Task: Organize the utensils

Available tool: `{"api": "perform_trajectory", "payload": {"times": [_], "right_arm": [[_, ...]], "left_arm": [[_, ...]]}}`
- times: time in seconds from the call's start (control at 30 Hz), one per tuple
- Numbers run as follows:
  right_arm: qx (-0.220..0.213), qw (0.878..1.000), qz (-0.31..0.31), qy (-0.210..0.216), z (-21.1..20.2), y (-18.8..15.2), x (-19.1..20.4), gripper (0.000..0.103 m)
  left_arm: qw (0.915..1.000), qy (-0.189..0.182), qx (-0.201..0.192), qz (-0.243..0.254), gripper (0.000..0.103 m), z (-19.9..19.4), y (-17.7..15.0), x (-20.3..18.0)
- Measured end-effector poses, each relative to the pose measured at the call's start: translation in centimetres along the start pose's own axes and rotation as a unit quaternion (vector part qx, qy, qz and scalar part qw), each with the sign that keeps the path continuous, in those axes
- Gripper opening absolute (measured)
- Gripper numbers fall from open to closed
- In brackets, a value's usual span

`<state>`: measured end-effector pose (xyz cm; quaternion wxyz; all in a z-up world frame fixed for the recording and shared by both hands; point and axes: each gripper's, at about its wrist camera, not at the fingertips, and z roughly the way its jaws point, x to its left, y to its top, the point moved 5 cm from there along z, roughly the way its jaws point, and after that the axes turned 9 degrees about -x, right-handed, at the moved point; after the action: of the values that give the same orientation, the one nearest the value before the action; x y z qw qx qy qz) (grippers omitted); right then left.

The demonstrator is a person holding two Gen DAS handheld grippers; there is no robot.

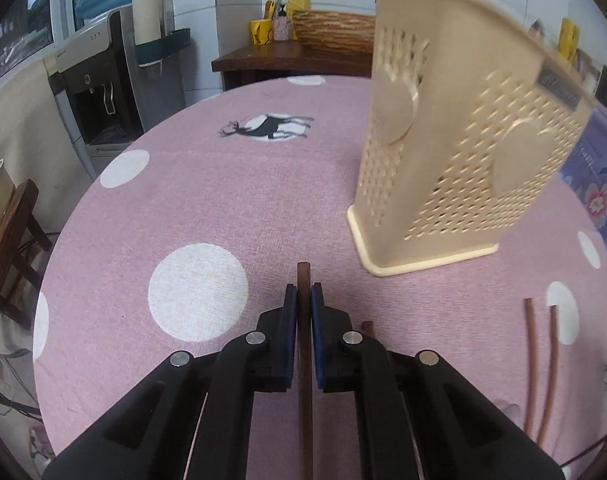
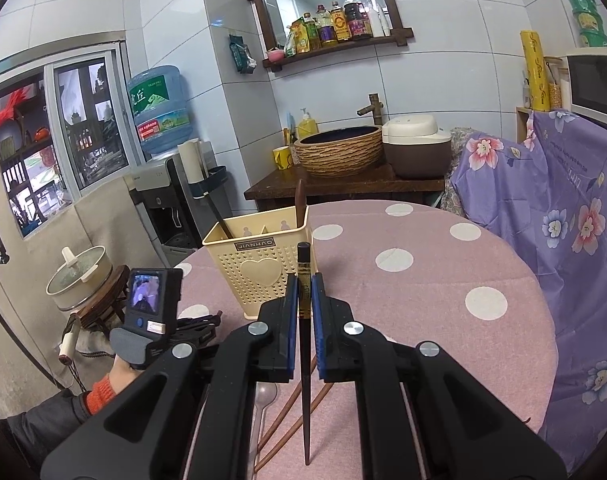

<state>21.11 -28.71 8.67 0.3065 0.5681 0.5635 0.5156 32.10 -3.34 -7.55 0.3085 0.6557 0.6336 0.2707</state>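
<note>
While the tall cream plastic utensil holder (image 1: 455, 128) with little holes and heart shapes stands on the round pink table with white dots (image 1: 231, 200), both tongs have a stick in their grip. The left gripper (image 1: 304, 296) is clenched on a long brown wooden chopstick (image 1: 304, 280) that lies low by the cloth. From this gripper the holder is at about one o'clock. Two more thin reddish-brown chopsticks (image 1: 541, 368) lie on the table at about three o'clock.

The right gripper (image 2: 304, 286) is clenched on a dark chopstick with a gold band (image 2: 303, 272), held above the table. In its view the holder sits at about eleven o'clock, near, with a wooden handle (image 2: 299, 204) and a dark handle (image 2: 219, 216) already poking out of the top. A pale spoon (image 2: 263, 396) lies under this gripper.

The step in hand looks like picking up sticks for the holder. Next, each stick likely needs lifting, tipping upright, and lowering into an open slot before letting go.
</note>
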Motion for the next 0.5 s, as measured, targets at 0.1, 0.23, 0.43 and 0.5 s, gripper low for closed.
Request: {"api": "perform_trajectory", "payload": {"times": [0.1,0.23,0.43,0.5], "right_arm": [[0.000,1.000,0.000,0.000,-0.1,0.0,0.0,0.008],[-0.002,1.000,0.001,0.001,-0.4,0.0,0.0,0.008],[-0.003,1.000,0.000,0.000,-0.8,-0.1,0.1,0.008],[-0.003,1.000,0.003,0.003,-0.8,-0.1,0.1,0.008]], "left_arm": [[0.9991,-0.029,-0.026,-0.016,0.008,-2.9,0.9,0.1],[0.9935,-0.070,-0.083,-0.033,0.008,-8.8,2.6,0.4],[0.9804,-0.105,-0.160,-0.046,0.008,-16.6,3.9,1.6],[0.9775,-0.108,-0.175,-0.045,0.008,-18.1,4.0,1.8]]}}
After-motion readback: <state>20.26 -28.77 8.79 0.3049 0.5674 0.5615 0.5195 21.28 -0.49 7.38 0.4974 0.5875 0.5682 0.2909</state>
